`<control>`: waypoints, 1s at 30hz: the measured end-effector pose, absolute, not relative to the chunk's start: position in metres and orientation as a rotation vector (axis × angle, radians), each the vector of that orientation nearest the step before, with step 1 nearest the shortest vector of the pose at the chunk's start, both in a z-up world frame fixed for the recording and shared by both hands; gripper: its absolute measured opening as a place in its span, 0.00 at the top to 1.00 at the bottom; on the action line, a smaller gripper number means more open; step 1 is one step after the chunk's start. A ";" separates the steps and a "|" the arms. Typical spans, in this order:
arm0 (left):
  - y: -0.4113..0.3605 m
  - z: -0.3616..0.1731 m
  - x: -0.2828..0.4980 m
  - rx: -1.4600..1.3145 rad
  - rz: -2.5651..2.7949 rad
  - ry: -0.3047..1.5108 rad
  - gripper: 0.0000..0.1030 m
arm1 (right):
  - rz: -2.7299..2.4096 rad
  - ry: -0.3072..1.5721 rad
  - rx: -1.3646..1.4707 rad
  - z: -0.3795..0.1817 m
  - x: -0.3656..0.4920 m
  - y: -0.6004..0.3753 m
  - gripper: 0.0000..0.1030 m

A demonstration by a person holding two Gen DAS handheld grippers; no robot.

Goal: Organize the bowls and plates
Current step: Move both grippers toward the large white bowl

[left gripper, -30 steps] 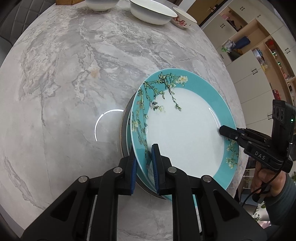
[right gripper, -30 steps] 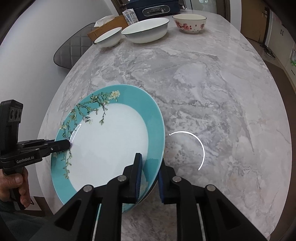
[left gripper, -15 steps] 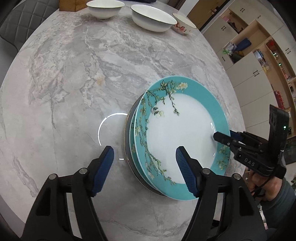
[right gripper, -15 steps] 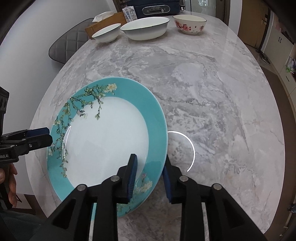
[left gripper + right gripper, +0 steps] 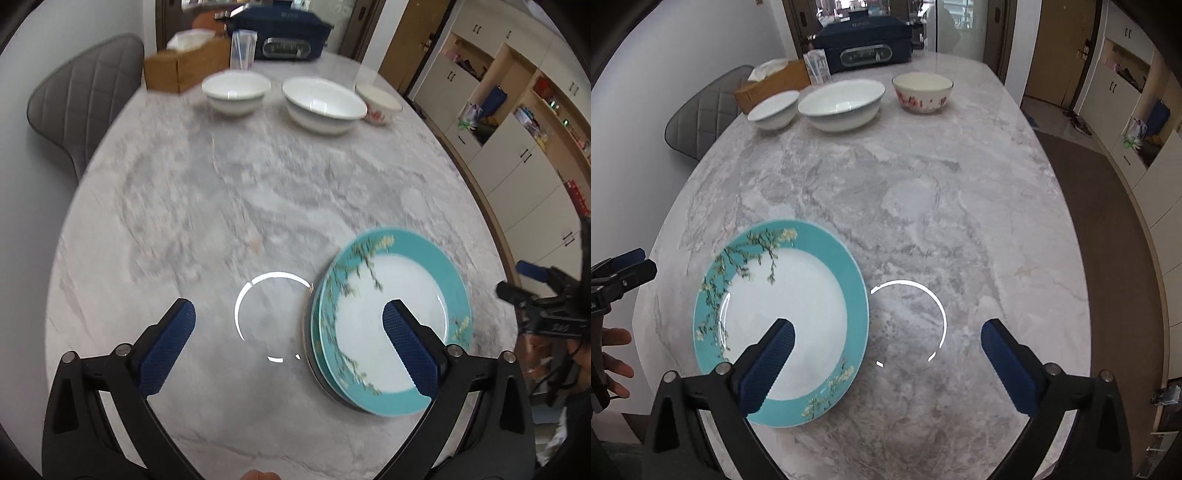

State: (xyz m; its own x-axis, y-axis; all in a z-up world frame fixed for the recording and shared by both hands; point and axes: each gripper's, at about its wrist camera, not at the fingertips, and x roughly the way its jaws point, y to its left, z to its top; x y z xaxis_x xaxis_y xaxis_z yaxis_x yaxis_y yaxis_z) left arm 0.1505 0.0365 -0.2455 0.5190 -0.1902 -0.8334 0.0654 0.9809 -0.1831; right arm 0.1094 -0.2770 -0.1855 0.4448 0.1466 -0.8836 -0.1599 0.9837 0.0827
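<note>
Plates: my teal blossom plate (image 5: 783, 306) lies on the plate stack (image 5: 314, 350) near the table's (image 5: 960, 221) edge.
Grippers: my left gripper (image 5: 286, 332) and right gripper (image 5: 886, 354) are opening, nothing between the jaws.
Remaining: white bowl (image 5: 774, 109), wide bowl (image 5: 842, 103) and floral bowl (image 5: 922, 92) stand unstacked at the far end.
Clearance: bare marble between.

Left wrist view motion-blurred: table (image 5: 258, 206) veining smeared. Teal plate (image 5: 391, 321) hides plates beneath; count unclear, perhaps two. Person's fingers (image 5: 613, 354) cut off at left edge.
</note>
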 end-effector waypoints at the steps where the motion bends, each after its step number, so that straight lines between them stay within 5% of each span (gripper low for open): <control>1: 0.036 -0.240 0.156 -0.128 -0.159 1.001 0.00 | 0.195 1.062 0.000 -0.176 0.111 -0.278 0.00; 8: 0.034 -0.218 0.229 -0.193 -0.127 1.007 0.00 | 0.264 0.913 0.034 -0.133 0.163 -0.278 0.00; 20: 0.020 -0.249 0.431 -0.241 -0.026 1.139 0.00 | 0.313 1.085 0.213 -0.158 0.357 -0.288 0.00; 30: 0.003 -0.296 0.505 -0.299 0.000 1.168 0.02 | 0.333 1.209 0.261 -0.218 0.440 -0.270 0.28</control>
